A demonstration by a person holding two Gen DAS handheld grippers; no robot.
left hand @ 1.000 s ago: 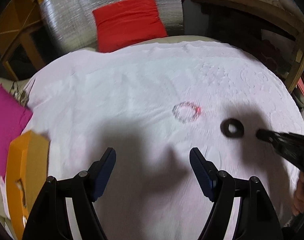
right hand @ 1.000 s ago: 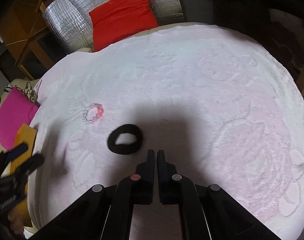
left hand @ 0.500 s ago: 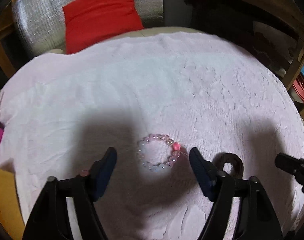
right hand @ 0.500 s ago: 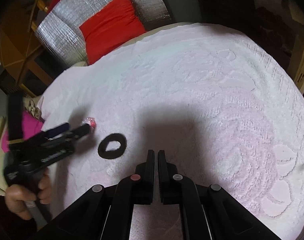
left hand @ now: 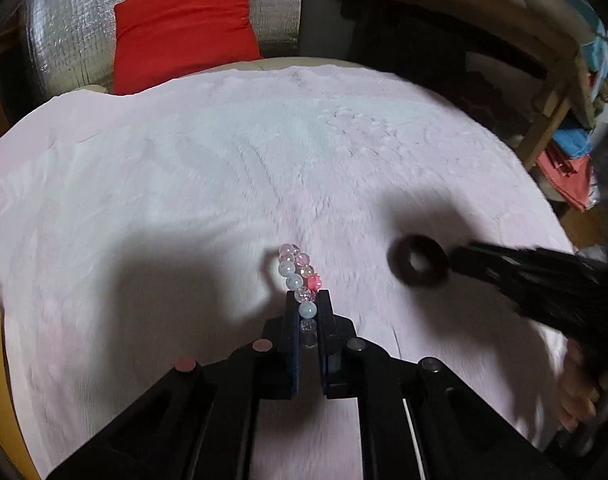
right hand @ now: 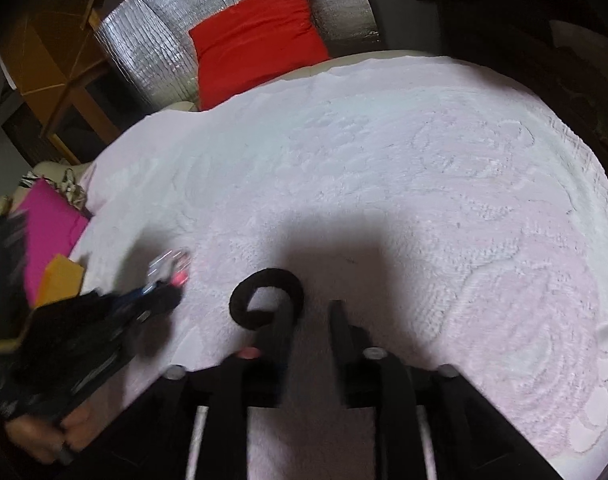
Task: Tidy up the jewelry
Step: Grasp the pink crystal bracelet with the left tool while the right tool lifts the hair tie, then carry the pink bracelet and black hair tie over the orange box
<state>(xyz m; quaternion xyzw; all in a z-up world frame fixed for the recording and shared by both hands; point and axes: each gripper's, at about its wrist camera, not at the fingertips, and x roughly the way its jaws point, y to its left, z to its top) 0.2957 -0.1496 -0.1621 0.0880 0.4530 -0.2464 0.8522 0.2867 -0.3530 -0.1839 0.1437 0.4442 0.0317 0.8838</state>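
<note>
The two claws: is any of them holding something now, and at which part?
The left claw is shut on the bead bracelet, pinching its near side. The right claw, jaws just opening, holds nothing; one finger lies over the black ring.

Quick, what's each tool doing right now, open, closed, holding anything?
Left tool: just closed, shut on the bead bracelet.
Right tool: just been opening, holding nothing; one finger overlaps the black hair tie.
</note>
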